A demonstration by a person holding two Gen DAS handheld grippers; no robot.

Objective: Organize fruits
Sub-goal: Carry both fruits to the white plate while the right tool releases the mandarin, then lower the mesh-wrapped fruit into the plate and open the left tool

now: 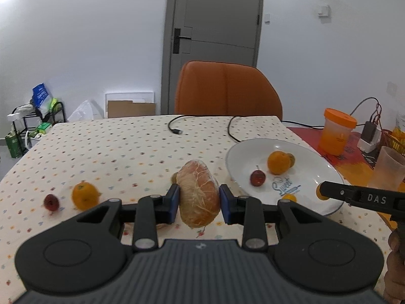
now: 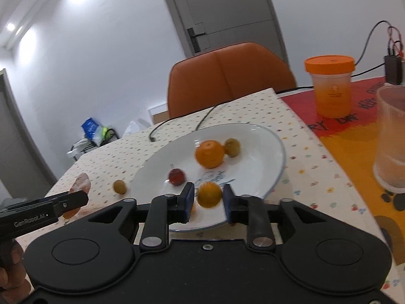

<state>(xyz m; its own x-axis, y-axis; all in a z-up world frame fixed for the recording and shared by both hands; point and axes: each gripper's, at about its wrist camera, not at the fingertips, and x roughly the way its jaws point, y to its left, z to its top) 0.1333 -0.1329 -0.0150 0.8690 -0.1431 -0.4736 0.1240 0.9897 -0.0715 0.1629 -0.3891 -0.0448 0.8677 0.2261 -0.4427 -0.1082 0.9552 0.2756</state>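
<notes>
My left gripper (image 1: 200, 202) is shut on a peeled, plastic-wrapped citrus piece (image 1: 198, 192). Left of it on the dotted cloth lie an orange (image 1: 84, 195) and a red fruit (image 1: 52, 202). The white plate (image 1: 235, 152) holds an orange (image 1: 279, 162), a red fruit (image 1: 257, 178) and a small orange (image 1: 289, 198). In the right wrist view my right gripper (image 2: 208, 200) is open over the plate's (image 2: 265, 157) near rim. A blurred small orange (image 2: 209, 194) sits between its fingers, with a thin gap at the left pad. A greenish fruit (image 2: 119, 186) lies beside the plate.
An orange chair (image 1: 225, 88) stands behind the table. Black cables (image 1: 177, 126) cross the far edge. On the red mat to the right are an orange-lidded jar (image 2: 329, 86) and a translucent cup (image 2: 392, 136). A person's hand (image 2: 11, 261) holds the left gripper.
</notes>
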